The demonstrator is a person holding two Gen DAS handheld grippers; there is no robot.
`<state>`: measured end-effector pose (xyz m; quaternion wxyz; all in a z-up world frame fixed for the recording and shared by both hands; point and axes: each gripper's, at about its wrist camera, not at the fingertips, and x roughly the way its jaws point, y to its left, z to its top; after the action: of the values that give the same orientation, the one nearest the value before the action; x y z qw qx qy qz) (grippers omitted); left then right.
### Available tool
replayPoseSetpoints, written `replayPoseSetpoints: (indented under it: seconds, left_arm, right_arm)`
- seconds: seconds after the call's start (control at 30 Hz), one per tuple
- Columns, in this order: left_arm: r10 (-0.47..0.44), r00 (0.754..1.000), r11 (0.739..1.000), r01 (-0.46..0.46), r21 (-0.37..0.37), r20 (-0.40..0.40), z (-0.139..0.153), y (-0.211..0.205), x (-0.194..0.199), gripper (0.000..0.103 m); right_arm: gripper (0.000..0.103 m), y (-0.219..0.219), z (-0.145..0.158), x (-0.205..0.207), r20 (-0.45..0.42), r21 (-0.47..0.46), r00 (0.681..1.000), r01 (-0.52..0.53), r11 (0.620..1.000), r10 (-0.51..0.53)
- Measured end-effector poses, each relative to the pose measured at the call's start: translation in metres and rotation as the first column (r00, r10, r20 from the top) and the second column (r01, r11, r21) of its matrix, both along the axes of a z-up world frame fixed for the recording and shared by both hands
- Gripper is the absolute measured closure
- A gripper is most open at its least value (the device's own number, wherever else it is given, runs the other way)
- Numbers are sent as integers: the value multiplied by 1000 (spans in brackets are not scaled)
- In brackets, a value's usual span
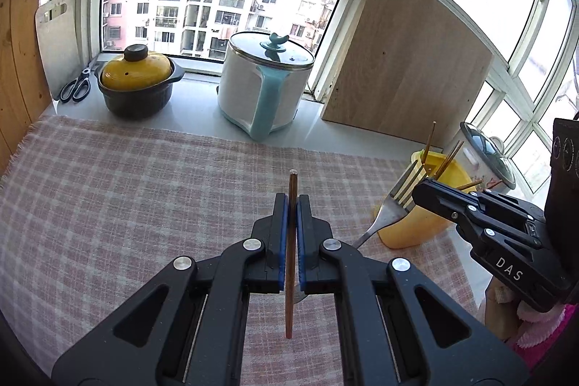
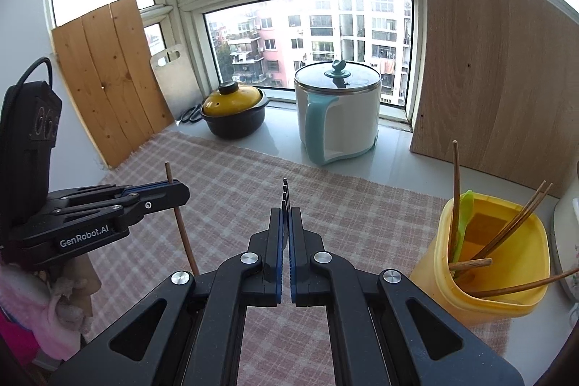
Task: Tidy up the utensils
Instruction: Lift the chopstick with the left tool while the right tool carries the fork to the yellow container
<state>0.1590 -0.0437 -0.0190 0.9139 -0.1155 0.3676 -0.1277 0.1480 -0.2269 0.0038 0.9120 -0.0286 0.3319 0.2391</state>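
Your left gripper: jaws clamped on chopstick, upright between pads | your right gripper: jaws clamped on fork, tines protruding past tips

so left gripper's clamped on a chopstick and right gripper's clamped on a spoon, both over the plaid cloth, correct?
Not a spoon: the right gripper holds a fork, tines visible in the left wrist view. The left gripper does clamp a chopstick over the plaid cloth.

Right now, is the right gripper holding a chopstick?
No, the right gripper is shut on a metal fork, while the left gripper holds the wooden chopstick.
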Motion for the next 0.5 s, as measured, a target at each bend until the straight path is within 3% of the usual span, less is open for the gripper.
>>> replayPoseSetpoints:
  seconds: [0.5]
  left_arm:
    - [-66,994,998,67,-12,91,41,-37,-16,101]
  right_arm:
    - [102,-56,42,-34,94,-9,994,60,998,-59]
